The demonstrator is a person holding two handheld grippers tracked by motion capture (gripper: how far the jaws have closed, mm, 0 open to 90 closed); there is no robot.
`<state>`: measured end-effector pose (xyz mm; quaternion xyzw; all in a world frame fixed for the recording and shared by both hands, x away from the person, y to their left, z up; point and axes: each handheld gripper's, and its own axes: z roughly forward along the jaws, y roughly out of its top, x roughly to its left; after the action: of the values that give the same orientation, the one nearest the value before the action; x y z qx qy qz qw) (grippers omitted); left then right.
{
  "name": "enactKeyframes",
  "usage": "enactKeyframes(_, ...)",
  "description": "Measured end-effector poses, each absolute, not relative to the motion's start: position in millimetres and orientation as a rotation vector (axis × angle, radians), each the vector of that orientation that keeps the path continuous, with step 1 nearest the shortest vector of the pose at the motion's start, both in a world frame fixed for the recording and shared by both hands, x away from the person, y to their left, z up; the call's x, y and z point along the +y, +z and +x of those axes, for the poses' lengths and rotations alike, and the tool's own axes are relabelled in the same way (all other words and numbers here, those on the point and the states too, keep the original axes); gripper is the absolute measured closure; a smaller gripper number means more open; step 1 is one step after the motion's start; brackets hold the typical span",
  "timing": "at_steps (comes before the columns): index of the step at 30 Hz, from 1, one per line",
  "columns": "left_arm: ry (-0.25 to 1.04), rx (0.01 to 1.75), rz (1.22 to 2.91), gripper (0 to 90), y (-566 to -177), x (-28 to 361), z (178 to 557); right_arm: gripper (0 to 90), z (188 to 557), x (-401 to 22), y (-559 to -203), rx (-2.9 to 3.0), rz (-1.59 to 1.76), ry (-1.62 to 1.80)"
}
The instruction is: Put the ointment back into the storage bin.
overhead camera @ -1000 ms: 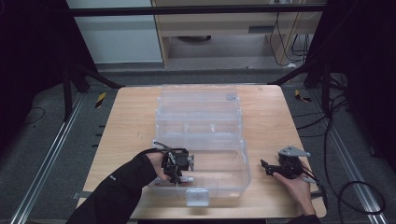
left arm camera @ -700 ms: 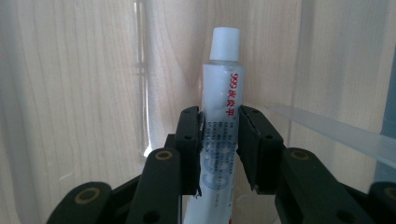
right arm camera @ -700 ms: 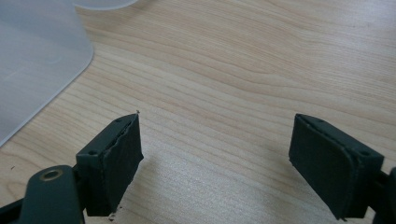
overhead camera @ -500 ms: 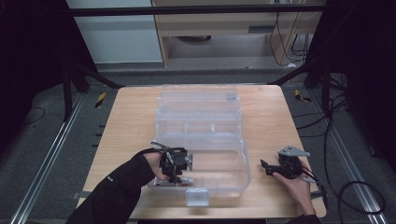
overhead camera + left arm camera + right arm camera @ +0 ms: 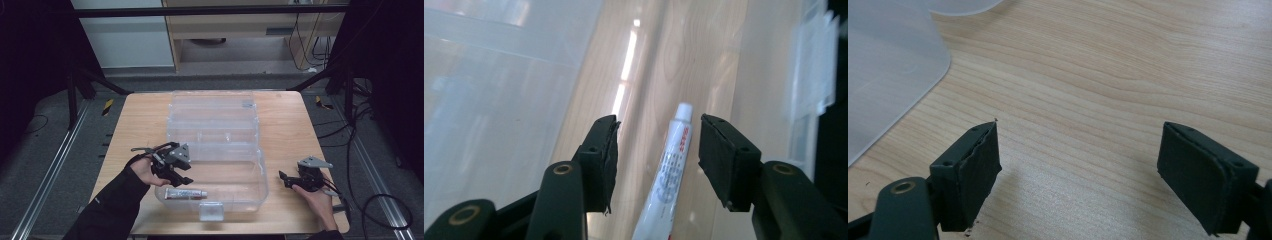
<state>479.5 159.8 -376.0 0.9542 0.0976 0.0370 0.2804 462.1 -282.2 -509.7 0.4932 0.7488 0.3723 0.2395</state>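
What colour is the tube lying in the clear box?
The tube is white with red and grey lettering and a white cap, clearest in the left gripper view.

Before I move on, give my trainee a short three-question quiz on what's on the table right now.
1. True or false: the left gripper is clamped on the tube.
2. Where does the tube lie? A) on the bare table B) inside the clear plastic box C) in the right gripper
3. Fill in: the right gripper's jaws stand ____ above the wooden table.

Key:
1. False: in the left gripper view the tube lies between open jaws, with a gap on both sides.
2. B, near the box's front wall.
3. open, with nothing between them.
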Motion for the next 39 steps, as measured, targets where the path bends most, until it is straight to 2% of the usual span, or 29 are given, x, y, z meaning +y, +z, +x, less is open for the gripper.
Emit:
enactKeyframes(14, 0.220, 0.476, 2.217, 45.6, -361, 202, 460, 18.0, 461, -282, -509, 2.052, 1.370, 1.032)
enactKeyframes(26, 0.332, 0.646, 2.046, 54.6, -364, 254, 447, 18.2, 461, -283, -509, 2.046, 1.369, 1.030)
enactKeyframes(31, 0.441, 0.784, 2.008, 58.7, -373, 270, 447, 18.2, 460, -283, -508, 2.044, 1.378, 1.038)
enactKeyframes(39, 0.532, 0.985, 1.941, 56.7, -394, 289, 453, 17.8, 459, -284, -506, 2.030, 1.368, 1.047)
